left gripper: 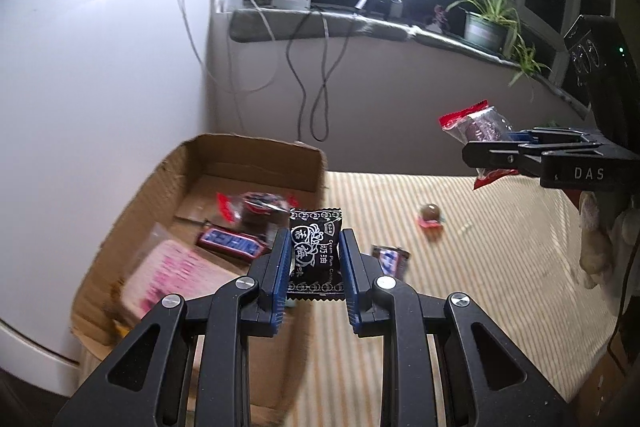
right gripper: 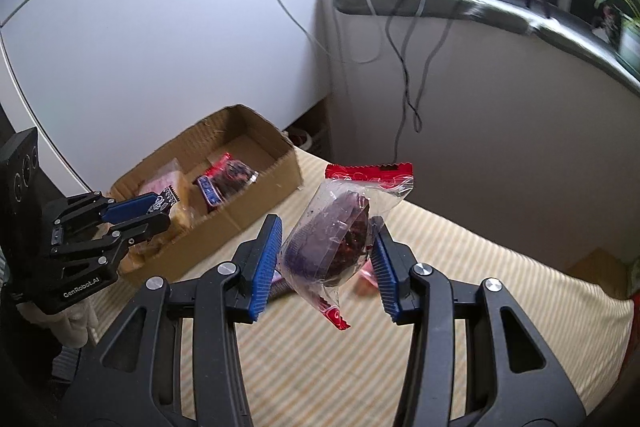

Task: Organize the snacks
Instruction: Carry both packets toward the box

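Note:
My left gripper is shut on a black plum candy packet and holds it above the right wall of the cardboard box. It also shows in the right wrist view. My right gripper is shut on a clear packet with red ends and a dark purple snack, held above the striped tablecloth. That packet shows at the right of the left wrist view. The box holds a Snickers bar, a red-ended packet and a pink packet.
On the cloth lie a round brown sweet on a red wrapper and a small blue-white wrapper. A white wall stands behind the box. A windowsill carries cables, a white adapter, a ring light and potted plants.

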